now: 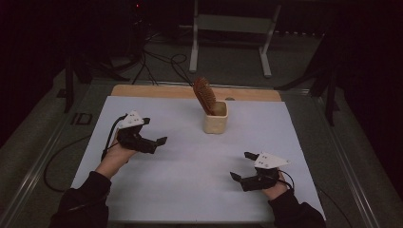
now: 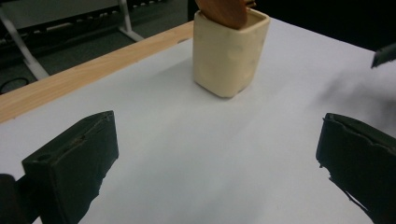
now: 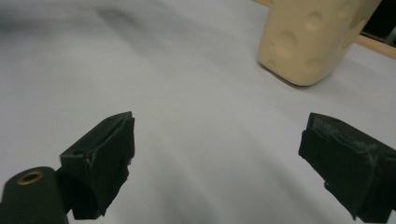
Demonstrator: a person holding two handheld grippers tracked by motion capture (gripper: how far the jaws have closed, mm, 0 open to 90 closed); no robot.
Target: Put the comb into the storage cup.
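Sleeves (image 1: 81, 202) enter at the bottom edge. Left gripper (image 1: 154, 129) hovers over the sheet (image 1: 190, 166), jaws wide apart, empty. Ahead and to its right stands the cup (image 1: 215, 118), near the far edge, a brush (image 1: 204, 95) leaning in it. Right gripper (image 1: 242, 165), also gaping and empty, sits nearer, well apart from the cup.

Tabletop (image 1: 190, 161): smooth matt white sheet, looks like paper or laminate; bare wood strip (image 1: 142, 91) w/ light grain along far edge. Holder (image 1: 216, 118): cream, matt, looks ceramic or cast plastic, w/ shallow round dimples on one side, slightly uneven walls. Brush (image 1: 204, 95): reddish-brown wood, back smooth w/ slight sheen. Left gripper (image 1: 154, 139) & right gripper (image 1: 242, 166): black matt plastic, pads rough & chipped at edges; top plates pale grey, smooth. Sleeves (image 1: 81, 204): dark cloth.
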